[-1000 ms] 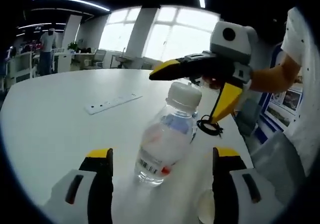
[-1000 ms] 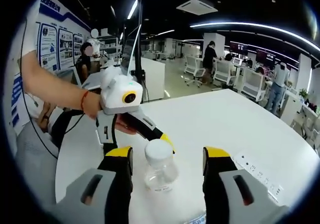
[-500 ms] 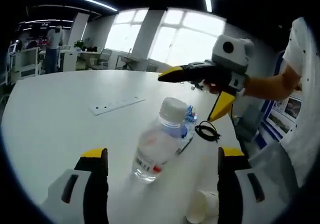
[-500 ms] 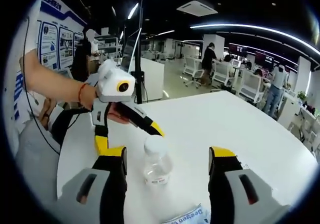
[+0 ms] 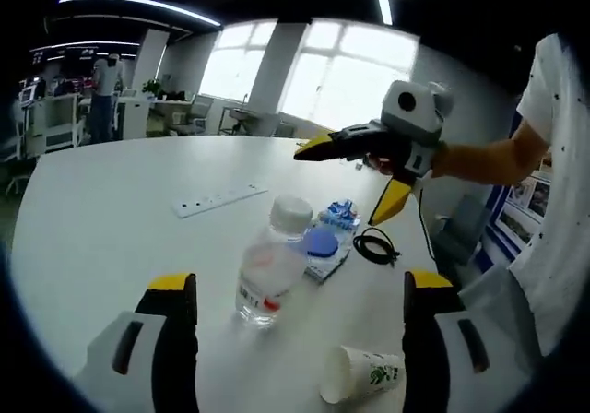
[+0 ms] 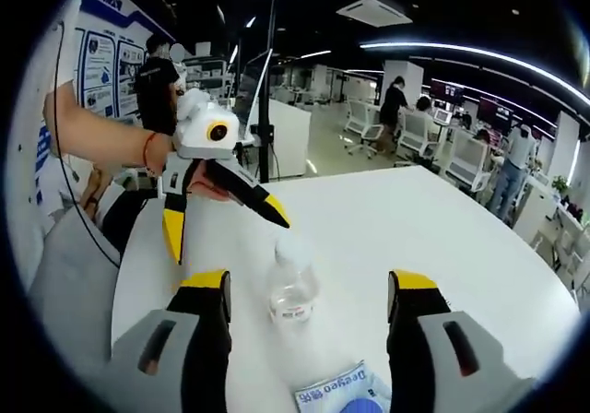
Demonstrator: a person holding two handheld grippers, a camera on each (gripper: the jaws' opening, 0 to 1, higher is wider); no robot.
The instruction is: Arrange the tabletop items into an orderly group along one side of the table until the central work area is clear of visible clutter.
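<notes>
Both hand-held grippers, left [image 5: 293, 339] and right [image 6: 304, 335], gape wide, holding nothing; bottle [image 5: 266, 270] stands ahead between them, ungrasped.

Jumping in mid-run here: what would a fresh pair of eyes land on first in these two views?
The clear water bottle standing upright on the white table, out ahead between both grippers' open jaws. Next, in the left gripper view, the right gripper hangs open above a blue packet and a coiled black cable. A paper cup lies on its side near the bottom of the view.
</notes>
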